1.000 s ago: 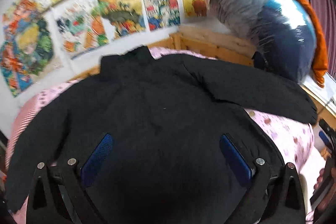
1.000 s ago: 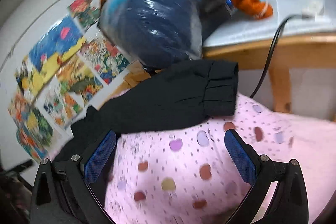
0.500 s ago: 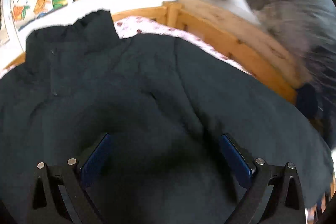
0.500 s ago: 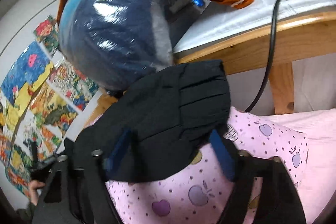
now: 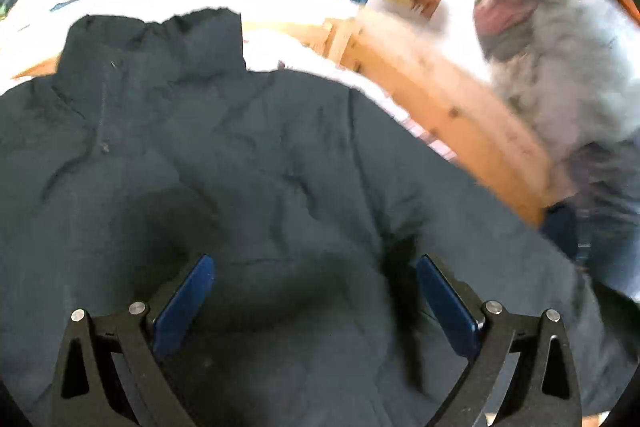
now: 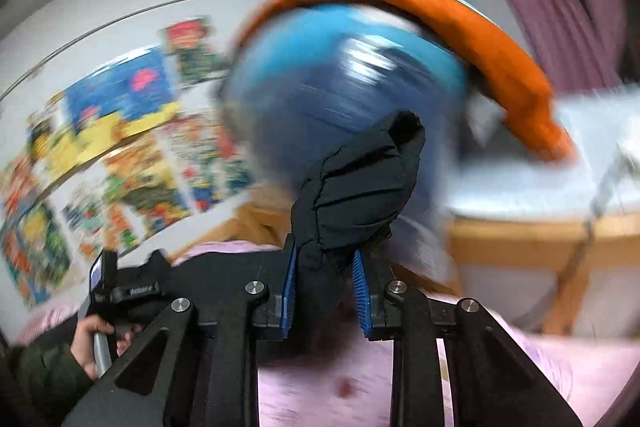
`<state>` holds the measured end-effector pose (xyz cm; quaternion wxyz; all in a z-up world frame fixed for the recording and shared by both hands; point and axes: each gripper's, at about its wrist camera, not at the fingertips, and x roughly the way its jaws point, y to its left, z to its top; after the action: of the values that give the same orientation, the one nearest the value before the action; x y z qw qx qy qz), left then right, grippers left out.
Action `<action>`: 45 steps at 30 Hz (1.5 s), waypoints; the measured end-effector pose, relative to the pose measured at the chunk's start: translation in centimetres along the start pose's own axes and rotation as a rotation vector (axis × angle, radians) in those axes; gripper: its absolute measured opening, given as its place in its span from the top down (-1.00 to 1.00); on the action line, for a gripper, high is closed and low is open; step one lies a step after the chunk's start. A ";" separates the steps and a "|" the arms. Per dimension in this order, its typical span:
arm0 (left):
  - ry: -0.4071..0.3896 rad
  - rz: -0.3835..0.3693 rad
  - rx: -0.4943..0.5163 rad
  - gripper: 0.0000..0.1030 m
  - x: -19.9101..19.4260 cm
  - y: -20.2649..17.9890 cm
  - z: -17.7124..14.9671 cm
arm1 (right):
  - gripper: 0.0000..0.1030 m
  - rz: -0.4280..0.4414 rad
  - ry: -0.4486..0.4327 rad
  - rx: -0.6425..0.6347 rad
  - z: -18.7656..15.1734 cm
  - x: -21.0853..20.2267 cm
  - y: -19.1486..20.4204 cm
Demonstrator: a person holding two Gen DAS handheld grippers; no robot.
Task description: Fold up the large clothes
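Observation:
A large black padded jacket (image 5: pixel 248 167) lies spread on the bed, collar toward the wall. My left gripper (image 5: pixel 314 291) is open, its blue pads apart just above the jacket's chest near the right armpit. My right gripper (image 6: pixel 326 291) is shut on the jacket's sleeve cuff (image 6: pixel 356 183) and holds it lifted above the pink bedsheet (image 6: pixel 560 379). The cuff stands bunched up between the blue pads. The left gripper and the hand holding it show at the left of the right wrist view (image 6: pixel 120 299).
A wooden bed frame (image 5: pixel 440 107) runs along the far side. A big plastic-wrapped blue bundle (image 6: pixel 340 79) with an orange cloth (image 6: pixel 480 39) over it stands at the bed's corner. Colourful posters (image 6: pixel 120 155) cover the wall. A wooden table (image 6: pixel 540 231) stands to the right.
My right gripper closed on the sleeve cuff and lifted it off the sheet. My left gripper moved forward and lower over the jacket's chest and stayed open.

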<state>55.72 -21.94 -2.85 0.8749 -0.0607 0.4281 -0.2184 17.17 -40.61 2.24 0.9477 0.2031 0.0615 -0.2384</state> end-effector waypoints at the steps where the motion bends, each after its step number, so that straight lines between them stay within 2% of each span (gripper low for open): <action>1: -0.015 -0.016 0.001 -0.97 -1.7 0.2 0.0 | 0.56 0.052 0.004 -0.035 0.8 0.2 1.5; 5: -0.075 -0.099 -0.015 -0.97 -9.2 2.8 -0.5 | 0.58 0.206 0.028 -0.169 2.2 0.4 7.6; 8: -0.093 -0.165 -0.059 -0.97 -14.0 6.0 -1.5 | 0.58 0.306 0.065 -0.251 1.7 0.4 12.2; 10: -0.106 -0.174 -0.088 -0.98 -16.7 8.1 -2.5 | 0.59 0.350 0.102 -0.315 0.9 0.3 15.0; 12: -0.119 -0.163 -0.102 -0.99 -19.3 10.2 -4.0 | 0.59 0.409 0.173 -0.388 -0.4 0.6 18.3; 17: -0.112 -0.188 -0.141 -0.99 -22.3 15.0 -7.8 | 0.59 0.507 0.355 -0.423 -5.0 0.3 21.6; 21: -0.096 -0.283 -0.219 -0.99 -21.0 18.1 -9.8 | 0.59 0.545 0.504 -0.511 -9.5 1.6 24.1; 25: 0.006 -0.357 -0.345 -0.97 -16.5 20.3 -10.4 | 0.54 0.532 0.624 -0.565 -13.2 2.6 24.2; 26: 0.035 -0.375 -0.376 -0.97 -15.1 20.7 -10.6 | 0.54 0.527 0.635 -0.573 -13.6 3.2 25.4; 29: 0.105 -0.407 -0.414 -0.97 -11.6 20.7 -11.2 | 0.49 0.519 0.649 -0.596 -15.0 3.3 25.4; 31: 0.134 -0.429 -0.404 -0.97 -10.4 20.2 -11.6 | 0.29 0.543 0.645 -0.604 -15.2 2.9 25.4; 33: 0.164 -0.449 -0.387 -0.97 -9.5 19.4 -11.4 | -0.10 0.586 0.647 -0.603 -15.2 2.3 25.5; 35: 0.199 -0.465 -0.378 -0.97 -8.8 18.6 -11.4 | -0.16 0.597 0.640 -0.609 -15.2 1.8 25.6; 39: 0.226 -0.439 -0.364 -0.97 -8.6 18.0 -11.5 | -0.18 0.613 0.642 -0.577 -15.4 0.6 23.8; 42: 0.245 -0.392 -0.355 -0.68 -8.6 17.6 -11.7 | -0.18 0.624 0.628 -0.548 -14.9 -0.6 21.9; 44: 0.265 -0.357 -0.345 -0.23 -8.6 17.3 -11.8 | -0.18 0.627 0.610 -0.536 -14.2 -0.8 20.7; 45: 0.269 -0.341 -0.340 -0.11 -8.5 17.1 -11.9 | -0.19 0.624 0.601 -0.532 -13.9 -1.3 20.2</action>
<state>47.58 -1.91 -9.12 0.7381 -0.2483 0.5545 -0.2935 25.34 -18.06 -2.90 0.9332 0.0229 0.3264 0.1488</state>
